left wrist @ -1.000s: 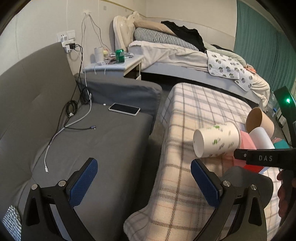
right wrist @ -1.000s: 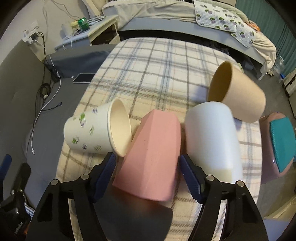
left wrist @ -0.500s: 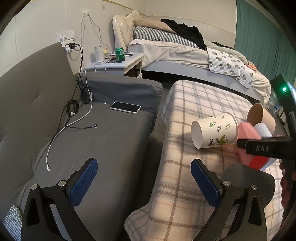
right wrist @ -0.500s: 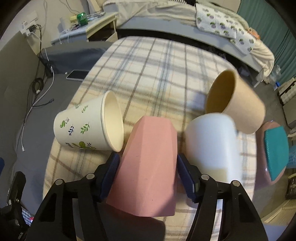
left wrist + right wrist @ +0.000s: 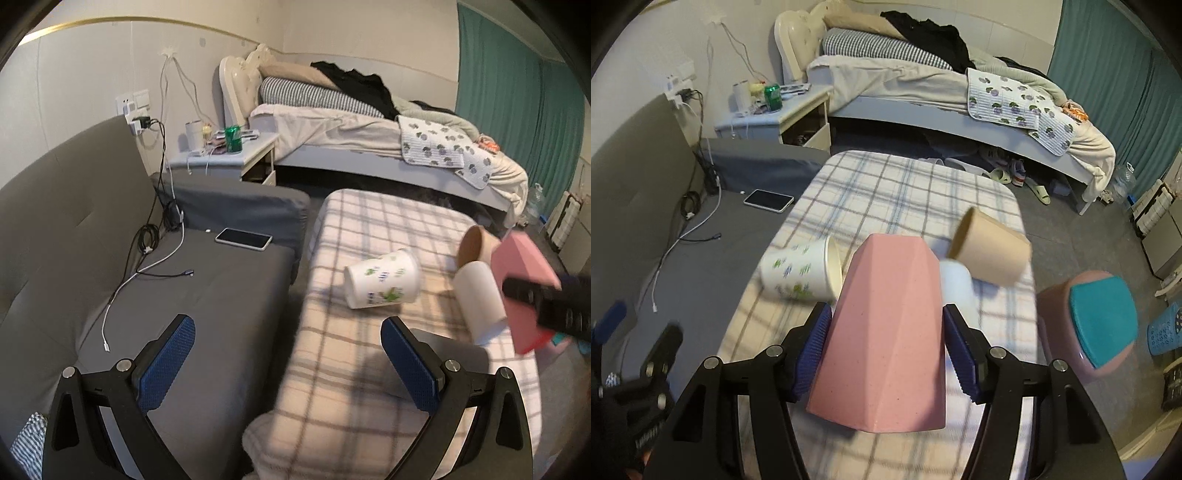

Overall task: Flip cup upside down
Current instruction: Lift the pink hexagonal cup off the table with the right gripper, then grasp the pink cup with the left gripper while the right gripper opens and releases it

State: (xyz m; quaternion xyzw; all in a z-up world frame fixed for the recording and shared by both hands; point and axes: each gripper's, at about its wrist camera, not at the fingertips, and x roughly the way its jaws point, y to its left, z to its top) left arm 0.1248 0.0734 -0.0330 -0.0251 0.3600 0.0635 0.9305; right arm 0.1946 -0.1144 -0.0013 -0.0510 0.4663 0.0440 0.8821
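Observation:
My right gripper (image 5: 886,343) is shut on a pink faceted cup (image 5: 886,339) and holds it raised above the plaid-covered table (image 5: 908,199); the cup also shows in the left wrist view (image 5: 521,291). A white leaf-print paper cup (image 5: 798,273) lies on its side on the table, seen too in the left wrist view (image 5: 384,284). A plain white cup (image 5: 480,299) and a tan cup (image 5: 990,254) lie on their sides beside it. My left gripper (image 5: 288,365) is open and empty at the table's near left edge.
A grey sofa (image 5: 110,258) with a phone (image 5: 243,239) and cables stands left of the table. A pink stool with a teal top (image 5: 1097,321) stands to the right. A bed (image 5: 960,92) and a nightstand (image 5: 775,114) lie beyond.
My right gripper has lifted the pink cup off the table and tilted it up. The leaf-print cup has rolled slightly. My left gripper has stayed open.

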